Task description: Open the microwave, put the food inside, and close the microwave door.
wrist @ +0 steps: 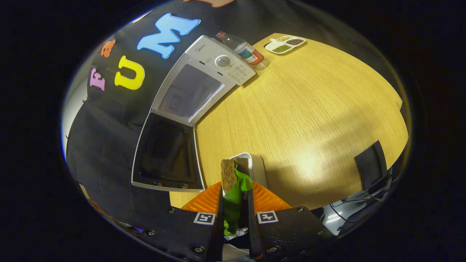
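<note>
Microwave (204, 78) stood open on the surface (302, 120), door (165, 153) swung wide.
Its casing was white, with a dial; its brand was too small to read. Tongs (235, 203) held food (233, 178), brown with green, before it.
</note>
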`<action>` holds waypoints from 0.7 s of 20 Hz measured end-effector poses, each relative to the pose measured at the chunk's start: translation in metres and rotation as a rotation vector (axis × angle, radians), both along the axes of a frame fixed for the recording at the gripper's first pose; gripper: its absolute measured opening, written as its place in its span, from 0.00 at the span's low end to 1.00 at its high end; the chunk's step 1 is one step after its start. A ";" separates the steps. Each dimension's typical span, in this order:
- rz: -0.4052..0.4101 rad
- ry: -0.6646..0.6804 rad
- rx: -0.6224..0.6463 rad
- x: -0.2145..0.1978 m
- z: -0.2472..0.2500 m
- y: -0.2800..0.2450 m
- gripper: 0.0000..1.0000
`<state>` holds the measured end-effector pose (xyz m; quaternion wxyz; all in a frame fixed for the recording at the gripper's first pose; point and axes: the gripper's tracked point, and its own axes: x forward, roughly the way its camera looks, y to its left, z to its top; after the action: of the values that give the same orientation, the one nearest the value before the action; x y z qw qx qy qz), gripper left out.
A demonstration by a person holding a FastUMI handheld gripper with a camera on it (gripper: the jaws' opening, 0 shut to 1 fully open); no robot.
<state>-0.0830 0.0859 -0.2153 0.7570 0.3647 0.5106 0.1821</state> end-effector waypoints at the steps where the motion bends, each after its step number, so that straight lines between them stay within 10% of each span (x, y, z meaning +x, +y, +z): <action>1: -0.011 -0.020 0.004 0.005 0.009 0.000 0.27; 14: -0.116 -0.217 0.077 0.081 0.086 0.067 0.27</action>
<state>-0.0024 0.1528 -0.1291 0.8026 0.4004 0.3964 0.1960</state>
